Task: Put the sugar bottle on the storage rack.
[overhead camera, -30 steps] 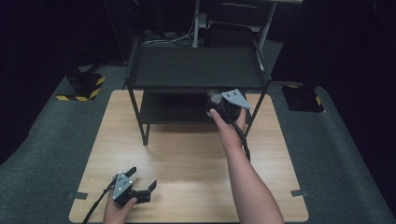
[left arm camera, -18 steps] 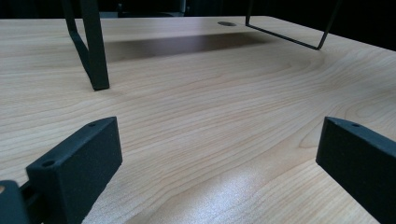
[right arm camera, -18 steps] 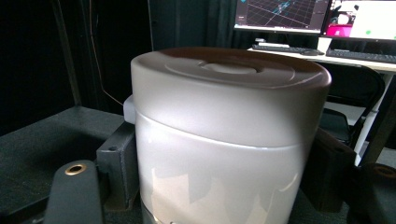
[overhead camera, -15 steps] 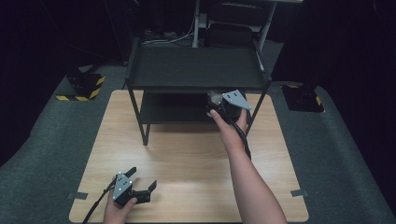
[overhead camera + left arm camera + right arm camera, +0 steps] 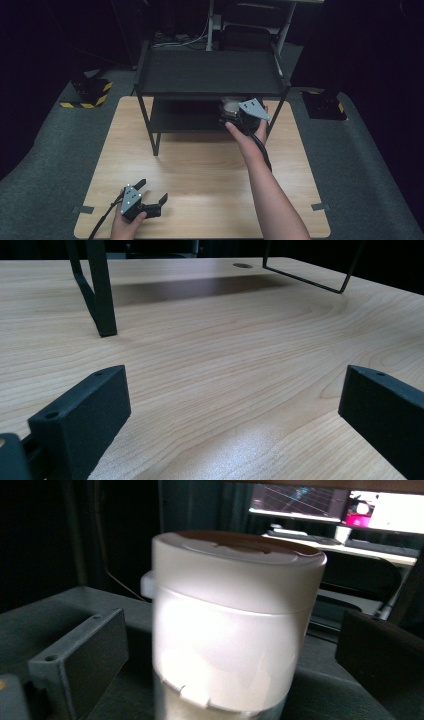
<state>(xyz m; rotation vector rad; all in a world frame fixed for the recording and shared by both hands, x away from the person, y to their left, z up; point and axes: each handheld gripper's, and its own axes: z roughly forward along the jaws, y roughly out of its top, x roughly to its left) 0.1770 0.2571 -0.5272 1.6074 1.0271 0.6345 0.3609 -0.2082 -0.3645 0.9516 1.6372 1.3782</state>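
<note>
Dark room, wooden table — right gripper straddles a white jar on the rack's lower shelf, jaws wide; center before squeezing. Left gripper rests spread near the table's front edge.

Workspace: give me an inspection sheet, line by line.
Surface: wooden table, bare around the rack.
Job's things: black two-tier rack at the table's far side; white lidded container on its lower shelf.
Clutter: nothing seen.
Grippers: left gripper open, low over the near left of the table; right gripper open, its jaws either side of the container, gaps visible.
Cables: one trails from each gripper; more on the floor behind the rack.
Surroundings: grey carpet, yellow-black striped floor blocks, lit monitors beyond.
</note>
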